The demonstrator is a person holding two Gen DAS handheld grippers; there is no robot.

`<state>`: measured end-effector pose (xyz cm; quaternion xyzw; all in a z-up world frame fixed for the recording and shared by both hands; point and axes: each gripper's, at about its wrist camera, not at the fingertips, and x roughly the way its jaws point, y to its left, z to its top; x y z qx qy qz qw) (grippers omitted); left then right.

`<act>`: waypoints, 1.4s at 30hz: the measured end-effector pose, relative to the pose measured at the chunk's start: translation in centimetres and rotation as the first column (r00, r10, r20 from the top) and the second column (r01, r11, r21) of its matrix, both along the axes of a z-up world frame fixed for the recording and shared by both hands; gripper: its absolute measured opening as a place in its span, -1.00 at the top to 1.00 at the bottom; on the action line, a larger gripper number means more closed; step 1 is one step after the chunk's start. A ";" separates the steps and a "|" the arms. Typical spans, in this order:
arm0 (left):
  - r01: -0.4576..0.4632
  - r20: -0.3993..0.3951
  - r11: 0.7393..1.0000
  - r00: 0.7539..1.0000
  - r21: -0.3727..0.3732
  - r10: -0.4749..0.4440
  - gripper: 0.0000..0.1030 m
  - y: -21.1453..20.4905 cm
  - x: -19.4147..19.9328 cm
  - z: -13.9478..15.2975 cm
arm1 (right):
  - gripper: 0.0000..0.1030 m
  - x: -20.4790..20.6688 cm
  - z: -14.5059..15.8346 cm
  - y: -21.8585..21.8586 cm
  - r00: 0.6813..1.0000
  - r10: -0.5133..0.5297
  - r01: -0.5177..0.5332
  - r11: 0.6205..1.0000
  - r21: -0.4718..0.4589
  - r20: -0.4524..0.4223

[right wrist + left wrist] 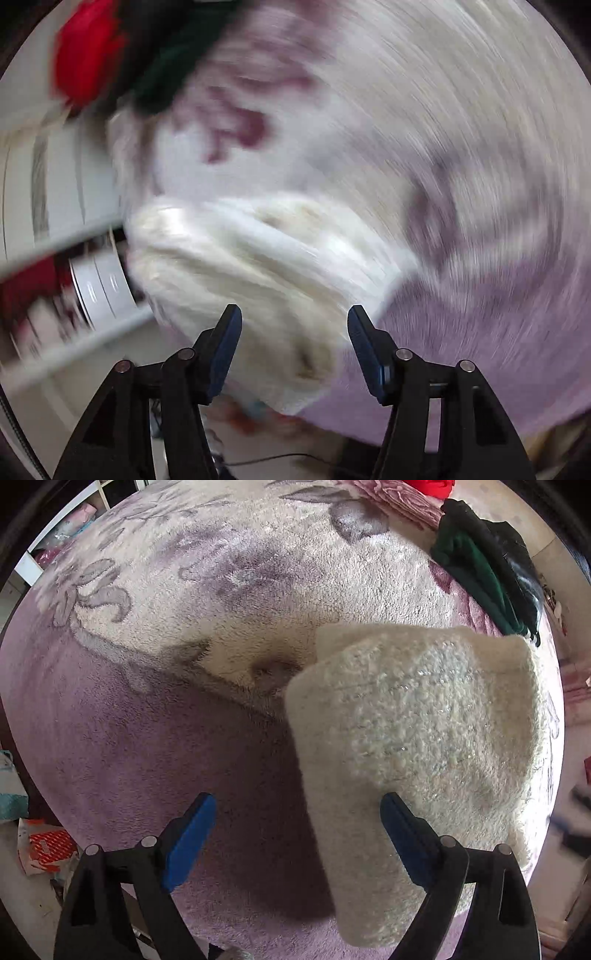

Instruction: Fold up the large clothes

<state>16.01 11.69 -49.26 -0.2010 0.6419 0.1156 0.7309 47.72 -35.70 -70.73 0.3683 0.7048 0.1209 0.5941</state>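
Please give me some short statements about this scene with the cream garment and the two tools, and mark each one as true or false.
1. The left tool is open and holds nothing. True.
2. The cream garment is spread out flat to its full size. False: it lies as a compact folded bundle on the purple floral blanket.
3. The right tool is shut on the garment. False: its jaws stand apart, with the garment beyond them.
4. A dark green garment lies farther away, near the blanket's edge. True.
5. The right wrist view is sharp. False: it is strongly blurred by motion.
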 end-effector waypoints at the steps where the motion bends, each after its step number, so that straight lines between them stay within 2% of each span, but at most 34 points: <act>1: -0.011 0.008 1.000 1.000 0.011 0.011 -0.77 -0.1 0.0 0.0 | -0.21 2.3 1.6 1.5 0.994 0.100 -0.100 0.995 -0.004 0.045; 3: -0.030 0.024 0.999 0.999 0.018 0.030 -0.77 -0.2 0.0 -0.1 | -0.28 5.2 3.3 4.6 0.968 0.226 -0.226 0.974 -0.010 0.113; 4: -0.038 0.028 0.999 0.999 0.020 0.038 -0.77 -0.1 0.0 -0.1 | -0.34 7.1 4.3 7.5 0.929 0.330 -0.330 0.943 -0.026 0.167; 5: -0.052 0.032 0.998 0.998 0.025 0.051 -0.77 0.0 0.0 -0.1 | -0.48 7.8 5.0 9.8 0.897 0.392 -0.394 0.919 -0.035 0.201; 7: -0.077 0.043 0.997 0.996 0.022 0.076 -0.77 0.2 -0.1 0.1 | -0.55 9.7 5.3 14.2 0.828 0.507 -0.503 0.860 -0.085 0.241; 9: -0.099 0.041 0.995 0.994 0.024 0.098 -0.77 0.5 -0.2 0.2 | -0.55 10.4 4.6 18.1 0.730 0.638 -0.618 0.769 -0.163 0.245; 11: -0.124 0.047 0.992 0.991 0.022 0.123 -0.77 0.9 -0.6 0.4 | -0.55 10.7 3.3 22.0 0.651 0.738 -0.702 0.674 -0.231 0.177; 12: -0.133 0.049 0.991 0.990 0.020 0.132 -0.77 1.1 -0.8 0.5 | -0.51 10.3 2.8 23.4 0.605 0.782 -0.747 0.622 -0.234 0.149; 13: -0.145 0.045 0.989 0.989 0.020 0.144 -0.77 1.2 -1.0 0.4 | -0.22 9.7 2.6 24.5 0.556 0.818 -0.777 0.575 -0.257 0.148; 14: -0.153 0.042 0.988 0.987 0.013 0.152 -0.77 1.4 -1.2 0.4 | 0.60 8.8 2.7 24.9 0.533 0.833 -0.777 0.551 -0.303 0.146; 15: -0.159 0.041 0.987 0.986 0.003 0.159 -0.77 1.5 -1.5 0.4 | 0.63 8.3 2.2 25.0 0.530 0.839 -0.776 0.538 -0.330 0.123; 16: -0.162 0.039 0.987 0.986 -0.001 0.162 -0.77 1.5 -1.6 0.5 | 0.64 8.4 2.3 24.6 0.564 0.817 -0.755 0.568 -0.328 0.117; 17: -0.161 0.045 0.987 0.986 -0.002 0.161 -0.77 1.5 -1.8 0.8 | 0.65 8.6 3.3 23.7 0.605 0.783 -0.718 0.614 -0.329 0.143; 18: -0.156 0.054 0.988 0.986 -0.003 0.156 -0.77 1.4 -1.9 1.1 | 0.65 8.9 4.5 22.7 0.636 0.753 -0.685 0.652 -0.324 0.171; 19: -0.150 0.065 0.989 0.987 -0.003 0.150 -0.77 1.2 -1.8 1.4 | 0.65 9.3 6.2 21.3 0.686 0.699 -0.637 0.711 -0.298 0.202; 20: -0.144 0.077 0.990 0.987 -0.005 0.144 -0.77 1.0 -1.7 1.7 | 0.66 9.3 7.5 20.2 0.717 0.662 -0.604 0.747 -0.277 0.219; 22: -0.127 0.112 0.991 0.985 -0.037 0.130 -0.77 0.4 -1.0 2.2 | 0.66 9.4 10.1 18.7 0.759 0.598 -0.545 0.800 -0.253 0.258; 24: -0.111 0.123 0.992 0.985 -0.065 0.118 -0.77 -0.4 0.2 1.9 | 0.66 10.0 11.1 17.5 0.784 0.557 -0.511 0.830 -0.224 0.274; 26: -0.083 0.145 0.993 0.985 -0.085 0.095 -0.77 -1.1 1.5 1.2 | 0.66 10.8 10.0 17.5 0.775 0.572 -0.496 0.814 -0.301 0.269; 27: -0.064 0.138 0.993 0.987 -0.103 0.078 -0.83 -1.5 2.3 0.7 | 0.66 11.6 8.2 17.4 0.769 0.592 -0.490 0.789 -0.372 0.243; 28: -0.049 0.132 0.991 0.989 -0.123 0.065 -0.83 -1.7 2.8 0.3 | 0.65 12.4 6.0 17.6 0.785 0.591 -0.490 0.775 -0.398 0.184; 29: -0.026 0.128 0.989 0.991 -0.146 0.045 -0.83 -2.0 3.3 -0.1 | 0.58 13.3 2.8 16.7 0.828 0.552 -0.482 0.789 -0.381 0.097; 30: -0.011 0.122 0.989 0.992 -0.146 0.029 -0.83 -2.2 3.6 -0.3 | 0.55 13.8 0.0 15.9 0.852 0.523 -0.488 0.805 -0.336 0.016; 31: 0.001 0.114 0.993 0.993 -0.120 0.013 -0.83 -2.3 3.7 -0.4 | 0.52 14.0 -1.0 15.6 0.861 0.508 -0.488 0.822 -0.295 -0.009; 32: 0.008 0.119 0.994 0.993 -0.105 0.005 -0.83 -2.2 3.6 -0.5 | 0.42 14.0 -1.0 15.4 0.868 0.497 -0.481 0.839 -0.255 -0.002; 34: 0.006 0.114 0.993 0.993 -0.120 0.008 -0.83 -1.5 3.1 -0.8 | 0.17 13.7 0.5 15.4 0.847 0.532 -0.512 0.827 -0.232 0.027; 35: -0.005 0.108 0.991 0.994 -0.133 0.019 -0.83 -1.1 2.8 -1.0 | -0.06 13.2 1.9 14.9 0.837 0.545 -0.521 0.821 -0.235 0.049; 36: -0.013 0.102 0.990 0.994 -0.139 0.027 -0.83 -0.7 2.4 -1.2 | -0.21 12.7 2.9 14.1 0.837 0.544 -0.516 0.823 -0.237 0.065; 39: -0.013 0.093 0.991 0.995 -0.131 0.025 -0.83 -0.2 1.9 -1.2 | -0.22 10.5 5.3 11.3 0.856 0.513 -0.489 0.844 -0.219 0.066; 42: -0.002 0.095 0.992 0.995 -0.122 0.013 -0.83 -0.4 1.5 -1.1 | -0.22 7.0 6.1 9.9 0.846 0.531 -0.511 0.835 -0.205 0.051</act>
